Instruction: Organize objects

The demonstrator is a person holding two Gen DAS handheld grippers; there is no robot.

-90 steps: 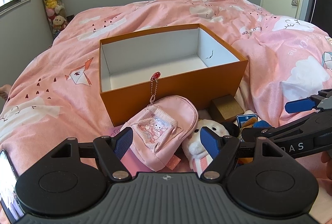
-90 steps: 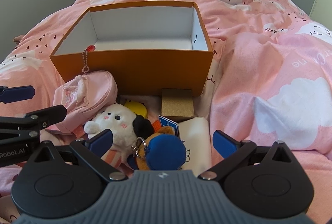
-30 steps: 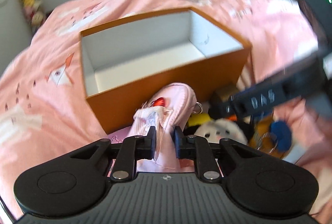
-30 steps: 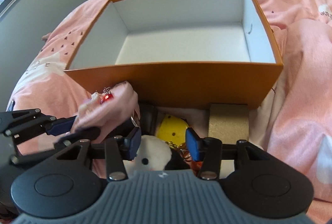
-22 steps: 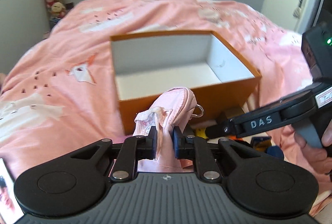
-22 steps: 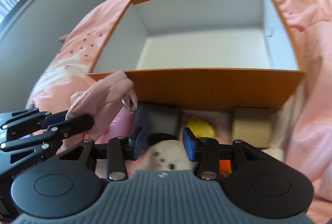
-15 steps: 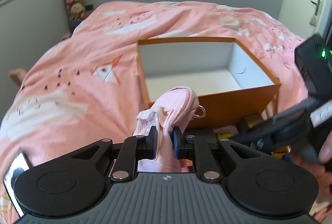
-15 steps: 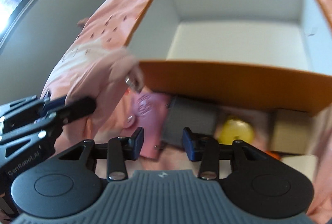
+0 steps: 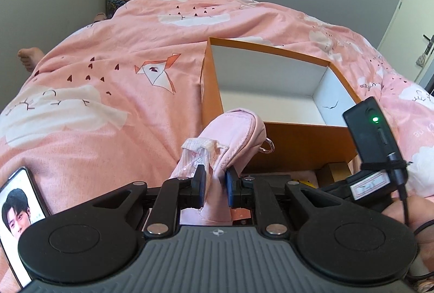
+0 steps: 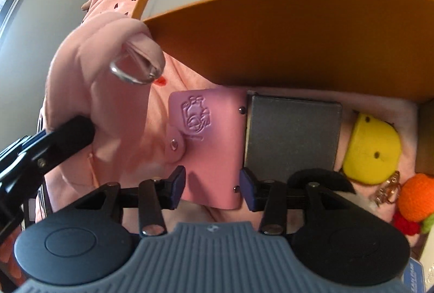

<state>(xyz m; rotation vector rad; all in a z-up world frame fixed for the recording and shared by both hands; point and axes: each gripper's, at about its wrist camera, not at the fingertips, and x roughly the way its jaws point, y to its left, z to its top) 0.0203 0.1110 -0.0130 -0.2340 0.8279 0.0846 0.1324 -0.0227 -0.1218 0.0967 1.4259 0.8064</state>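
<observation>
My left gripper (image 9: 214,185) is shut on a small pink pouch-backpack (image 9: 230,138) and holds it up in front of the near left corner of the open orange box (image 9: 303,142), whose white inside is bare. The pouch also shows at the left of the right wrist view (image 10: 108,92). My right gripper (image 10: 213,191) is open, low over the bed, with its fingers either side of a pink snap card holder (image 10: 211,141) that lies before the box wall (image 10: 284,40). Whether the pads touch it I cannot tell.
Beside the card holder lie a grey box (image 10: 293,135), a yellow plush (image 10: 371,149), an orange knitted charm (image 10: 417,198) and a black-and-white plush (image 10: 322,179). A phone (image 9: 19,214) lies at the left on the pink duvet (image 9: 108,92). A bare foot (image 9: 28,56) shows at the far left.
My left gripper closed on the pink pouch and lifted it, swinging left of the box. My right gripper dropped low and moved left from the plush toys to the pink card holder.
</observation>
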